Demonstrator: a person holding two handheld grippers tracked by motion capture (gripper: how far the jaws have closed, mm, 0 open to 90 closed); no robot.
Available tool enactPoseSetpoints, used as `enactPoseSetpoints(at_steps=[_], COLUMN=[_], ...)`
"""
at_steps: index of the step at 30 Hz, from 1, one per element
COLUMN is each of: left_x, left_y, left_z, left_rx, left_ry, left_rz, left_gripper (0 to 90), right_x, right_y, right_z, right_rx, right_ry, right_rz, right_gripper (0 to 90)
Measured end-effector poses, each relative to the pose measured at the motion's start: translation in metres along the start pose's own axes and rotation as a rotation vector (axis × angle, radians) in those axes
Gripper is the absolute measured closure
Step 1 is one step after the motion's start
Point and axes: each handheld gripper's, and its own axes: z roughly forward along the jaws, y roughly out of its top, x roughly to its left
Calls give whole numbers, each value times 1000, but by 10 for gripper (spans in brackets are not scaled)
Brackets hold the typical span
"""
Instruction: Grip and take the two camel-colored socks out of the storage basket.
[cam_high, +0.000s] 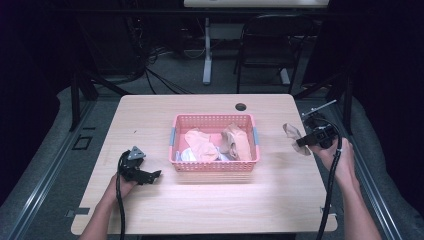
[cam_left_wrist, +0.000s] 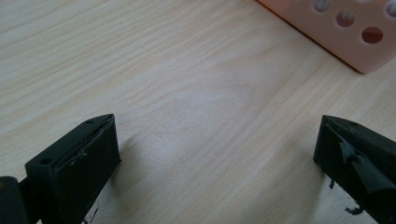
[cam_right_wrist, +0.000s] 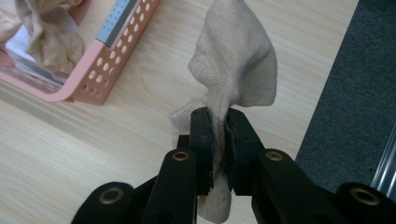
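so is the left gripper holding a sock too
No, the left gripper has its black fingers wide apart over the bare light wooden table, with nothing between them.

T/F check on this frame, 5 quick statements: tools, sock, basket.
1. The right tool is shut on a beige sock. True.
2. The sock hangs inside the pink basket. False: it is held over the table's right side, outside the basket and apart from it.
3. The left tool is open with nothing between its jaws. True.
4. The basket has nothing in it. False: it holds several pale cloth pieces.
5. The left tool sits on the far side of the basket. False: in the high view it is at the near left of the basket, low over the tabletop.
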Motion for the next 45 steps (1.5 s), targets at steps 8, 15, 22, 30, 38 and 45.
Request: enactPoseSetpoints(at_steps=[8,15,22,30,38,45], left_x=[0,0,0,0,0,0], left_y=[0,0,0,0,0,0], left_z=[0,0,0,0,0,0], left_rx=[0,0,1,1,1,0], left_ry=[0,-3,-3,-3,-3,-3], left_rz=[2,2,2,2,2,2], left_gripper=[0,0,0,0,0,0], right_x=[-7,-15,-17,-18,-20,-20], right_y=[-6,-12,-21,-27,-26,-22], right_z=[15,48,83,101,97,73], right_rx=[7,63,141,178,170,102], right_ry=[9,-22,25,37,83,102], right_rz=[26,47,52,61,67,62], right_gripper=[824,824,823,816,509,161])
